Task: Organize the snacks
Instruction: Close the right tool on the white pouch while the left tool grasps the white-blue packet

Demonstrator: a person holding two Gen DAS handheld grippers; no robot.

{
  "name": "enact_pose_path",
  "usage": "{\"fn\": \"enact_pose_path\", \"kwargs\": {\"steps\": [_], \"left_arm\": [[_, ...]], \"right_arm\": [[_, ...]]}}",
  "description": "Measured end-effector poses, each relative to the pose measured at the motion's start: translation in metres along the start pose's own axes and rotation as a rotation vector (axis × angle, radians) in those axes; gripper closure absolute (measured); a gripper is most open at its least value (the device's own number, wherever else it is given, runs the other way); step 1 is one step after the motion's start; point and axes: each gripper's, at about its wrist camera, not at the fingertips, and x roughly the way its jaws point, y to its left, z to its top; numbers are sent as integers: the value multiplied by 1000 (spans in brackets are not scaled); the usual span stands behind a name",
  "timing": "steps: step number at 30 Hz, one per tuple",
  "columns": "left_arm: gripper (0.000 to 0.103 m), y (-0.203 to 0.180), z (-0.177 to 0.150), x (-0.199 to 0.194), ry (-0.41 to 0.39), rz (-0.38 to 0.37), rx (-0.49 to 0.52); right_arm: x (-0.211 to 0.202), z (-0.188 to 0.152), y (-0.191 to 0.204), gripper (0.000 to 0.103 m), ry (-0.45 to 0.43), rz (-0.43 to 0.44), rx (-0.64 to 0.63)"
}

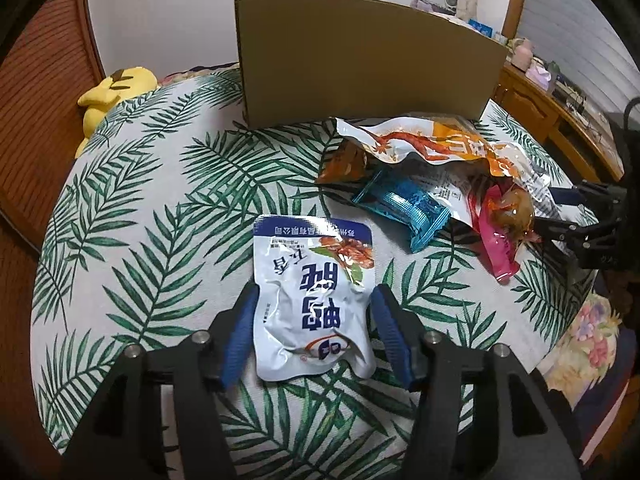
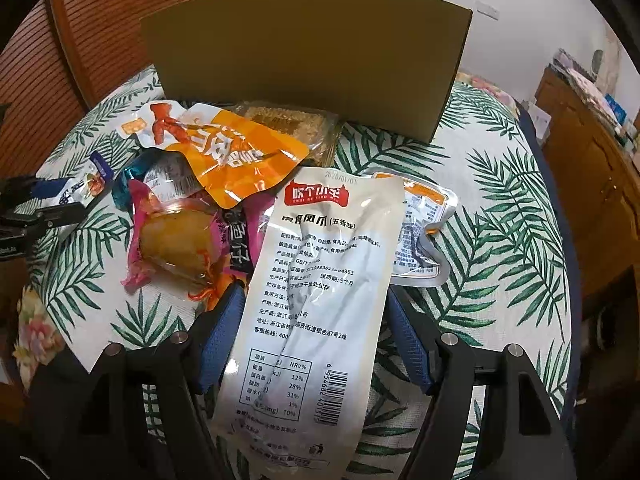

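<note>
In the left wrist view, a white pouch (image 1: 312, 300) lies low in the centre of the leaf-print worktop (image 1: 152, 216), between the wide-spread fingers of the left gripper (image 1: 314, 336), which flank it without clearly pressing. A snack heap (image 1: 432, 176) sits right of centre below the cardboard box (image 1: 360, 64). In the right wrist view, the right gripper (image 2: 314, 340) stands wide around a long white packet (image 2: 316, 300) running from centre to bottom.

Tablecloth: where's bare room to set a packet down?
Free: tablecloth between the yellow plush, cardboard box and white pouch; also right of the long white packet, past the small sealed pack. Crowded: the pile around the orange packet.
</note>
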Motion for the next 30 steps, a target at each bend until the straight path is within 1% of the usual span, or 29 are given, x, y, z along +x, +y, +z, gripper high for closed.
{"fn": "enact_pose_path", "kwargs": {"steps": [1,3,6,7,8,10,12,16,18,22,28,30], "left_arm": [[55,-1,0,0,-1,11,8],[57,1,-1,-1,1,-4,13],[60,7,-1,-4,1,-32,-10],[61,9,-2,-6,-2,-41,-21],[62,10,-3,-7,-10,-49,-30],[68,12,-5,-14,-46,-60,-37],[70,12,-6,-20,-60,-64,-41],[70,15,-7,-20,-52,-74,-46],[70,17,-6,-19,-48,-85,-56],[71,16,-7,-20,-53,-83,-45],[68,15,-6,-18,-47,-84,-43],[65,17,-4,-13,-29,-86,-49]], "right_arm": [[0,0,0,30,2,0,-1],[0,0,0,33,7,2,-2],[-3,-1,2,43,21,23,-20],[-4,-1,3,49,26,27,-28],[-6,-2,4,50,28,33,-32],[-9,-4,7,52,20,16,-43],[-12,-6,7,53,8,14,-42],[-27,-7,0,53,-33,38,-4],[-35,-7,-4,52,-55,32,11],[-45,-8,-4,52,-79,31,9],[-47,-9,5,52,-78,29,-15],[-45,-9,7,52,-75,31,-16]]}}
